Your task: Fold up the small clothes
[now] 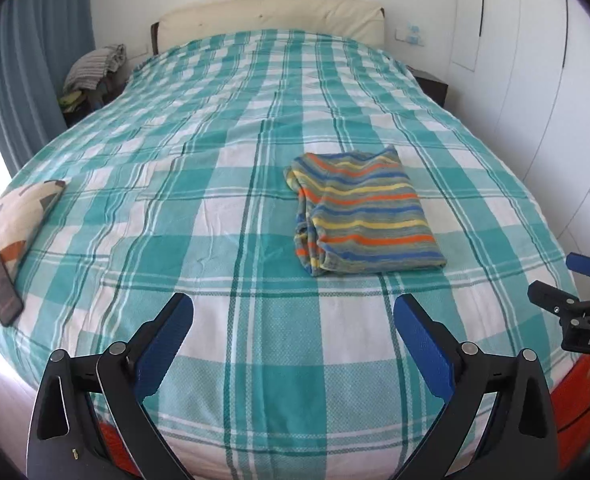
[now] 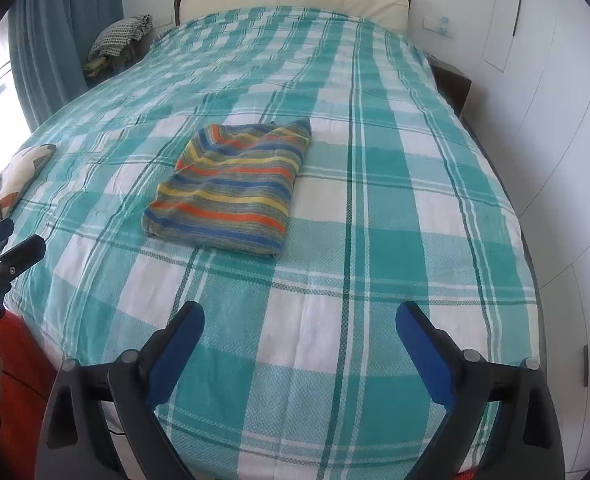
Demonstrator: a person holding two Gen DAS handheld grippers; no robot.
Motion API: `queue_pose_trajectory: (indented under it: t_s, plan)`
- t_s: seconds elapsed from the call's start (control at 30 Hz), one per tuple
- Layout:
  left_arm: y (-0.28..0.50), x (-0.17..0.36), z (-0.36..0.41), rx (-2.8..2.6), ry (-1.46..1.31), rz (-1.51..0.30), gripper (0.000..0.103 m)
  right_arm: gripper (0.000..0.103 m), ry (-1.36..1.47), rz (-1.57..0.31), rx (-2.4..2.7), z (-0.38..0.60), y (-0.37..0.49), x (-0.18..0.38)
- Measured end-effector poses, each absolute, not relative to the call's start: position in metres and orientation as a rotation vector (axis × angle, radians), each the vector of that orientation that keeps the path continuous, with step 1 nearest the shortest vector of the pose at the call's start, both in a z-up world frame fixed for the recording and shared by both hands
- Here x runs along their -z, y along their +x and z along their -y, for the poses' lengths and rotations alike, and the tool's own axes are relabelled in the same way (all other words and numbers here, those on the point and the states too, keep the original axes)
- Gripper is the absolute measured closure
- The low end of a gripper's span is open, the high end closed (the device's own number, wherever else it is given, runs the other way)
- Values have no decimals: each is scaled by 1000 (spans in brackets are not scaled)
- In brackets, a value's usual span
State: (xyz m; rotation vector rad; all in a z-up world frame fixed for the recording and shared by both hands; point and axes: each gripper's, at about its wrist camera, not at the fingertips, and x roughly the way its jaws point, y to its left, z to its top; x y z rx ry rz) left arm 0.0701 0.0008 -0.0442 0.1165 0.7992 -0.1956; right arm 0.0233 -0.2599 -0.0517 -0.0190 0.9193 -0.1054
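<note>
A striped garment (image 1: 361, 212) in orange, yellow, blue and grey lies folded into a compact rectangle on the teal-and-white checked bedspread (image 1: 223, 184). It also shows in the right wrist view (image 2: 235, 184). My left gripper (image 1: 293, 308) is open and empty, held over the near part of the bed, short of the garment. My right gripper (image 2: 299, 316) is open and empty too, also short of the garment. The right gripper shows at the right edge of the left wrist view (image 1: 575, 280); the left gripper shows at the left edge of the right wrist view (image 2: 7, 240).
A patterned cushion (image 1: 15, 220) with a dark phone (image 1: 0, 286) on it lies at the bed's left edge. A cream headboard (image 1: 271, 16) is at the far end. A clothes pile (image 1: 95, 66) and blue curtain (image 1: 31, 52) stand far left. White wardrobe doors (image 1: 535, 80) run along the right.
</note>
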Motion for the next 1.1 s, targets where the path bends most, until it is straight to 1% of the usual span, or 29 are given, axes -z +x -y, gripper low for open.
queue_pose_trajectory:
  t_s: [0.17, 0.4, 0.5, 0.7, 0.9, 0.93, 1.1]
  plan:
    - [51, 40, 5, 29, 234, -719, 2, 7, -44, -908, 125, 253, 3, 41]
    - [37, 34, 10, 6, 267, -791, 2, 7, -72, -899, 155, 247, -13, 31]
    - [31, 30, 11, 39, 255, -834, 2, 5, -77, -894, 151, 243, -19, 25]
    - [14, 23, 14, 22, 269, -832, 2, 4, -67, -890, 137, 235, -31, 17]
    - [13, 27, 16, 24, 307, -845, 2, 3, 11, -880, 94, 236, -41, 11]
    - [13, 27, 17, 30, 303, -848, 2, 0, 24, -873, 88, 235, -43, 9]
    - [3, 18, 12, 61, 238, -848, 2, 0, 49, -855, 98, 240, -57, -2]
